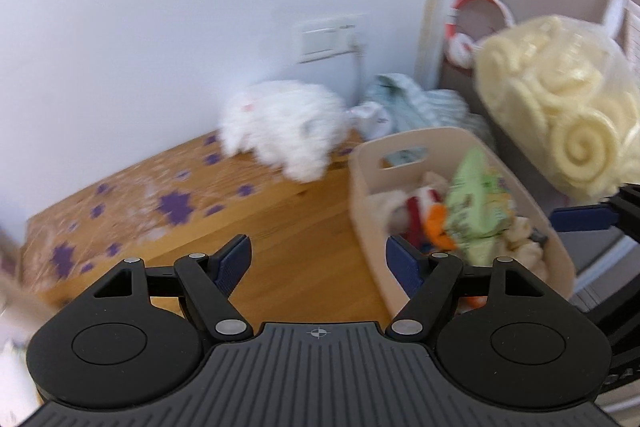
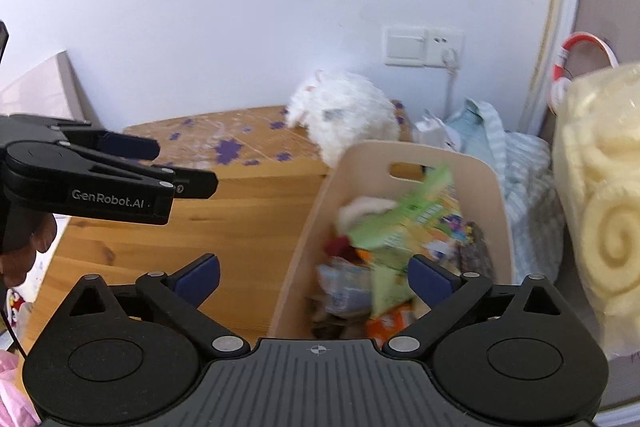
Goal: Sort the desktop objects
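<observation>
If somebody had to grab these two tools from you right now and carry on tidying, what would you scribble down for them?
Left hand-held gripper: open, holding nothing, over the wooden desk.
Right hand-held gripper: open, holding nothing, above the beige bin.
Done: the bin already holds a pile, with a green snack packet on top and blurred.
Left: the white plush toy sits at the back of the desk, beside the bin's far end. A bag of cream spiral rolls and a striped cloth are to the right of the bin; whether they belong in it is unclear.
</observation>
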`<state>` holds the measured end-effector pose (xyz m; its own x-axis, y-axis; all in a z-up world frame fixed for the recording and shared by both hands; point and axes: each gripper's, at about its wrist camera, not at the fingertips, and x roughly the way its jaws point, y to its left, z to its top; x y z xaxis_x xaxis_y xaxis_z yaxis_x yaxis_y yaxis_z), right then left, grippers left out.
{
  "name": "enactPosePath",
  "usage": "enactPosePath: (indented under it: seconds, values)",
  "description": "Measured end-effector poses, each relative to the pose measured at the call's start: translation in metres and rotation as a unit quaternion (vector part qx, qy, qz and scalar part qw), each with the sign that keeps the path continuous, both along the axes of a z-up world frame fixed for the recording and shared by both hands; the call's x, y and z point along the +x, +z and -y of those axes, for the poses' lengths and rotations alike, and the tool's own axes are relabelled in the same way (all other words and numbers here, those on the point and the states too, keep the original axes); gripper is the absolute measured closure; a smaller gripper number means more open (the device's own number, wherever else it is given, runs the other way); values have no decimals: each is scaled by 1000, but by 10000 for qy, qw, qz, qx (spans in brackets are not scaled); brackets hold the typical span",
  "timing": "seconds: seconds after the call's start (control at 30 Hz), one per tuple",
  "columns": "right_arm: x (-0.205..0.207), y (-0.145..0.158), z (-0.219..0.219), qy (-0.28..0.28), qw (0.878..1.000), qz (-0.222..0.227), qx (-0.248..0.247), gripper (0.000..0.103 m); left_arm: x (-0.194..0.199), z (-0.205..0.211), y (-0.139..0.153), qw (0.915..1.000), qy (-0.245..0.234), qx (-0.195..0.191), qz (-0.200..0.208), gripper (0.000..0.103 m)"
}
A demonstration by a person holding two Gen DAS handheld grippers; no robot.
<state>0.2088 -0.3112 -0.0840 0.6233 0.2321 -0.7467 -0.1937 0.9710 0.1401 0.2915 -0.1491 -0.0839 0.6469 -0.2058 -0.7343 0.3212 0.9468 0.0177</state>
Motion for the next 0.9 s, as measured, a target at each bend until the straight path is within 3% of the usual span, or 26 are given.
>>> enactPosePath:
  seconds: [0.23, 0.37, 0.63, 0.9]
  values:
    - [-13, 14, -37, 289, 9995, 47, 87, 0, -27, -55, 17, 9964, 841, -105, -92, 27]
    - [-27, 24, -50, 308, 9994, 9, 155, 0, -48, -80, 27, 9939, 1084, -102, -191, 27]
    - [-63, 50, -61, 413, 9991, -26, 18, 0, -89, -105, 45, 9936, 1065, 60, -375, 27]
    - [-93, 70, -62, 522, 9985, -182, -21, 0, -126, -104, 70, 9955, 901, -83, -290, 27]
